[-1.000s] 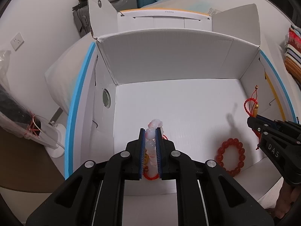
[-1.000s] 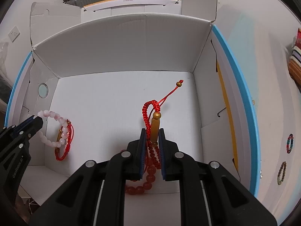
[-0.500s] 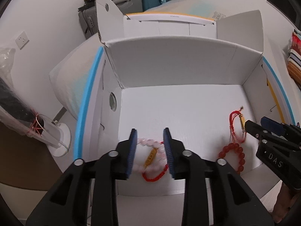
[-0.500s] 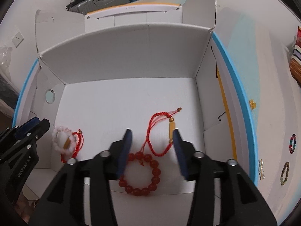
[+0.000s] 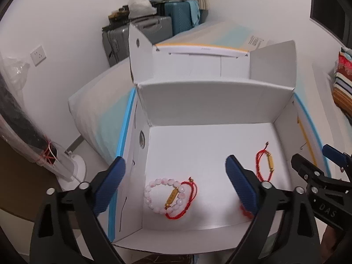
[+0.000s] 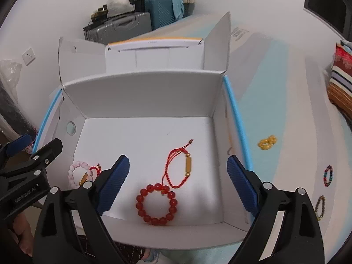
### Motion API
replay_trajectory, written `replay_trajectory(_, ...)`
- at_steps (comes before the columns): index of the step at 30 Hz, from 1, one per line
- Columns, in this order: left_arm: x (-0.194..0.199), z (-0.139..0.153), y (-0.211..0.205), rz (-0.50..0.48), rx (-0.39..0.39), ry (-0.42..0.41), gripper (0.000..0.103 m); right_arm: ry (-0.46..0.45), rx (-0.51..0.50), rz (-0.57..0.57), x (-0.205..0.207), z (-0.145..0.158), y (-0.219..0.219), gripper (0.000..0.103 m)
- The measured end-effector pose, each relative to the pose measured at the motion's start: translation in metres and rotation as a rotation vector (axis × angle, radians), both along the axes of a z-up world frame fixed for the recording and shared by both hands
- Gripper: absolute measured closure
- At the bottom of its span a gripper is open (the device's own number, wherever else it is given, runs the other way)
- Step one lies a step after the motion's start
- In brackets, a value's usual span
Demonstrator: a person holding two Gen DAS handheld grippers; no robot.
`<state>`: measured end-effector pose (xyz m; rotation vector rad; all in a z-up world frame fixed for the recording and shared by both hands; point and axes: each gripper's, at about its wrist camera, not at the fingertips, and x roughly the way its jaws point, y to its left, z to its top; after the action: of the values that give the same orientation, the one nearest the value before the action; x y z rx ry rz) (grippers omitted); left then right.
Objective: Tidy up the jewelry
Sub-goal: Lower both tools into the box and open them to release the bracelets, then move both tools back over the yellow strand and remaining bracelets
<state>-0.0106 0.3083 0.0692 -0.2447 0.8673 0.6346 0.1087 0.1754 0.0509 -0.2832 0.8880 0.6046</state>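
An open white cardboard box [image 5: 209, 101] [image 6: 143, 94] lies below both grippers. On its floor a pink bead bracelet [image 5: 151, 187] [image 6: 73, 171] lies with a red cord bracelet [image 5: 189, 200] across it. Farther right lie a second red cord bracelet with a gold tube [image 5: 270, 165] [image 6: 188, 166] and a red bead bracelet [image 6: 158, 186]. My left gripper [image 5: 176, 162] [image 6: 39, 143] hovers above the pink one, jaws opening, nothing between the pads. My right gripper [image 6: 178, 160] [image 5: 312, 160] hangs over the red pair, jaws also opening, holding nothing.
On the pale blue surface right of the box lie a yellow bracelet [image 6: 267, 143], a multicoloured bead bracelet [image 6: 328, 176] and a brownish one [image 6: 320, 208]. Suitcases [image 5: 154, 28] stand against the far wall. A striped cushion [image 6: 338, 88] is at the right.
Both grippers went from shut on bracelets to wide open and rose. The pink and red cord bracelets dropped onto the box floor at left, the gold-tube cord bracelet at right.
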Motion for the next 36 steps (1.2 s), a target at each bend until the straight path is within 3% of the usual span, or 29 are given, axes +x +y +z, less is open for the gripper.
replay_trajectory(4, 0.002, 0.009, -0.012, -0.019, 0.004, -0.024, 0.006, -0.020, 0.030, -0.024, -0.002, 0.012, -0.020, 0.009)
replay_trajectory(12, 0.013, 0.024, -0.042, -0.059, 0.003, -0.068, 0.006, -0.046, 0.058, -0.097, 0.002, 0.029, -0.067, 0.008)
replay_trajectory(20, 0.043, 0.033, -0.088, -0.157, 0.001, -0.094, 0.006, -0.065, 0.069, -0.179, 0.016, 0.037, -0.122, 0.008)
replay_trajectory(36, 0.142, 0.006, -0.193, -0.352, -0.029, -0.062, 0.006, -0.021, 0.051, -0.371, 0.068, 0.011, -0.246, 0.008)
